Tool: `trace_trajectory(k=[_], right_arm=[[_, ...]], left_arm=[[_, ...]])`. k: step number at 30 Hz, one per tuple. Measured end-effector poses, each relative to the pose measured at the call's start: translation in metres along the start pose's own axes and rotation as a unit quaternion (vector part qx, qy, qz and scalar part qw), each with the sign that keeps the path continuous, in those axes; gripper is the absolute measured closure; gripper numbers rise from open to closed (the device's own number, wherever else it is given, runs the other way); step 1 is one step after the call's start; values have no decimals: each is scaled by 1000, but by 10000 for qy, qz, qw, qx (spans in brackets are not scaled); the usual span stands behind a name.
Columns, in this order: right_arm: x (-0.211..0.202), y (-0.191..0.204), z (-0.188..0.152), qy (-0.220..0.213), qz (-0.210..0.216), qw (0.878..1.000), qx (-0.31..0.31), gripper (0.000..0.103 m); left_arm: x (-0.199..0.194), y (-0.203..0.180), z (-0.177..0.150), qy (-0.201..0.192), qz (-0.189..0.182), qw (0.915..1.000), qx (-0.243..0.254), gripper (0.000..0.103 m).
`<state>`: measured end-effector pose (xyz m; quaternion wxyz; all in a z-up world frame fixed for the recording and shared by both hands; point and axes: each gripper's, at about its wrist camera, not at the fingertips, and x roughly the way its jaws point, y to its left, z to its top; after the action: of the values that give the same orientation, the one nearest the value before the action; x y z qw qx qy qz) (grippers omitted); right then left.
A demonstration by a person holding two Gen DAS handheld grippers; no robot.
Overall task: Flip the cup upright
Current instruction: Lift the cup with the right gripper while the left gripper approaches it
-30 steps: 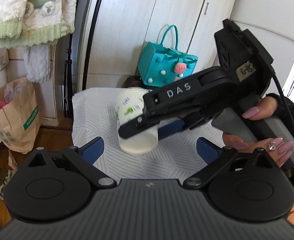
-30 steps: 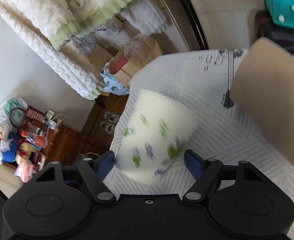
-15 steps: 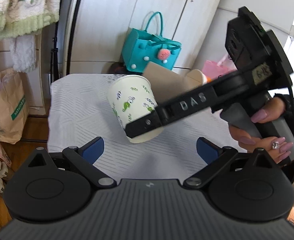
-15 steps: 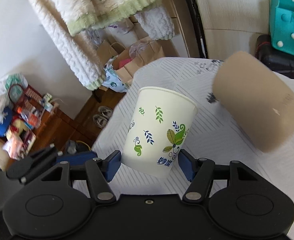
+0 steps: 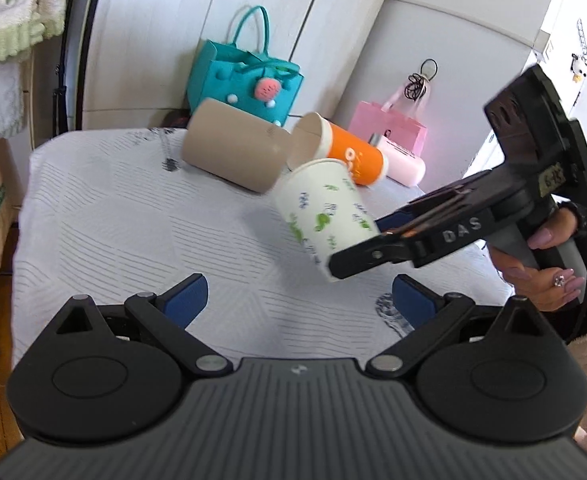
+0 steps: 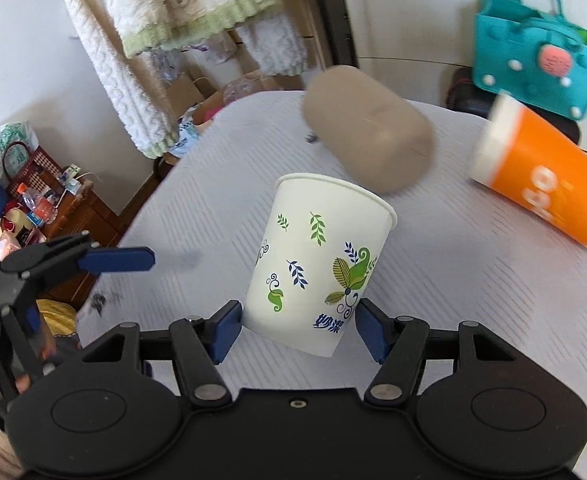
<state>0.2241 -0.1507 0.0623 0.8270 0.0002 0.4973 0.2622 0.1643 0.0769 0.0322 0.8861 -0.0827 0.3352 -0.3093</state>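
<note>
Paper cup (image 6: 317,256), white with leaf print, tapered, thin-walled: held clear of the ribbed white tablecloth (image 6: 453,300), tilted, rim away from the fingers, base between them. Right gripper (image 6: 297,328) closed on the cup near its base. Left gripper (image 5: 297,300) spread wide, holding nothing, cup well beyond its tips. To finish well: level the base, lower it flat, grip lightly lest the wall crush. Beyond the fingertips lie a tan cup (image 6: 369,144) and an orange cup (image 6: 541,188), on their sides.
</note>
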Motion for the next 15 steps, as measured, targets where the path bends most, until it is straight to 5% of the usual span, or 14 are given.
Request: trace_trajectory(k=[15], right_arm=[[-17, -38, -52, 77, -21, 10000, -29, 36]], left_arm=[[39, -32, 15, 438, -436, 9977, -291, 3]])
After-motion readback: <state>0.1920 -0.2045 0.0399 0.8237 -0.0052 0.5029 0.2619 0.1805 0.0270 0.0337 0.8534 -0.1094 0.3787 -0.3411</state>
